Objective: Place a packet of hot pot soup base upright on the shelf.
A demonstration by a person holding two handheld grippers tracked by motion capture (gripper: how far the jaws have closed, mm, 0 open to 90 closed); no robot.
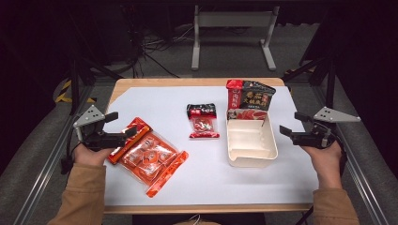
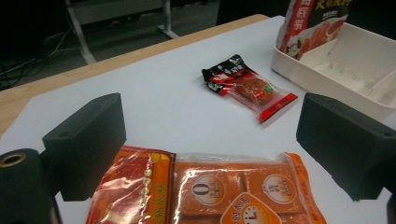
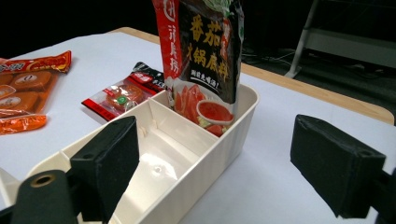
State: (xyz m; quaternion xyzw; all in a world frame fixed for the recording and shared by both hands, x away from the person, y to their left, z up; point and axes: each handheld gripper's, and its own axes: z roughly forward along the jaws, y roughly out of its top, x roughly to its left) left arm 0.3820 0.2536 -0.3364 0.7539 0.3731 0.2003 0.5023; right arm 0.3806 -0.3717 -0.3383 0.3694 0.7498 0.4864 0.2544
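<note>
Left gripper: we hold it spread wide, pinching nothing, low over the near-left part of the tabletop, its jaws either side of the orange pack's end.
Orange pack: it lies flat near the left edge, askew to it; in the left gripper view it sits between our jaws, and we cannot tell if a pad touches it.
Right gripper: also spread and empty, close to the right edge, pointing at the tray from just beside it.
Tray: toward the right side, with a tall sauce pouch standing in its far compartment and leaning on the wall; the other compartments hold nothing.
Small packet: mid-table, well apart from both grippers.
Risk, left: we judge the glossy film could slide out of the pads if we close on the thin flat edge; the pack may sag or fold when lifted by one end.
Risk, right: a nudge from our jaws could shift the light tray or tip the pouch.
Materials: crinkly clear-and-orange film over blocky squares; smooth cream plastic tray, ribbed outside, rounded corners; matte black blocky pads; white sheet over a wooden top.
</note>
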